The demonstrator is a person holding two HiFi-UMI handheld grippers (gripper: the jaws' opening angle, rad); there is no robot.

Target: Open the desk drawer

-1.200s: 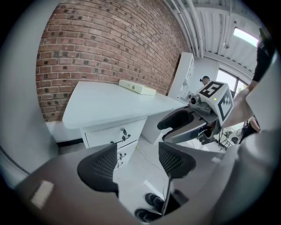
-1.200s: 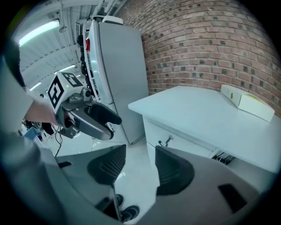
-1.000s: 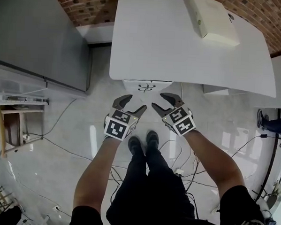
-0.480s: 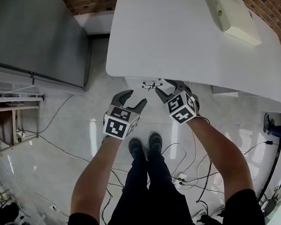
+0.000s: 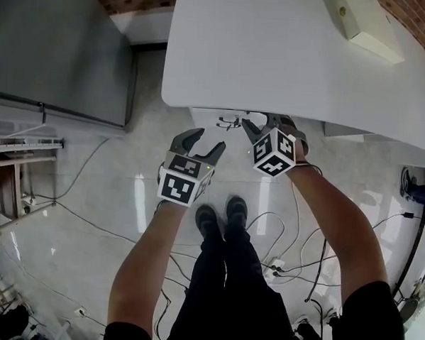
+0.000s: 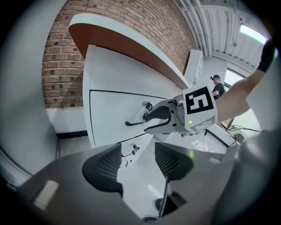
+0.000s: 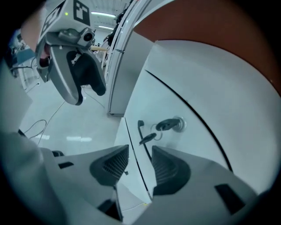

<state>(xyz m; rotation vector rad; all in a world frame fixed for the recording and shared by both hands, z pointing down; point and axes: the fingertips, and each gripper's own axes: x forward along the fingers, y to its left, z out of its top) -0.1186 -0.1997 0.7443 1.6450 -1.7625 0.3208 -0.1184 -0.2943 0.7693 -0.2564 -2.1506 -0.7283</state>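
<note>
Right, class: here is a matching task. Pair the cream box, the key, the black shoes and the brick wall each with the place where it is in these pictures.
Column one
1. cream box
2. key
3. black shoes
4. brick wall

Column two
a. in the lock of the drawer front
b. rising behind the white desk top
c. on the grey floor
d. lying on the white desk top

Pairs: 1-d, 2-a, 3-c, 4-b
</note>
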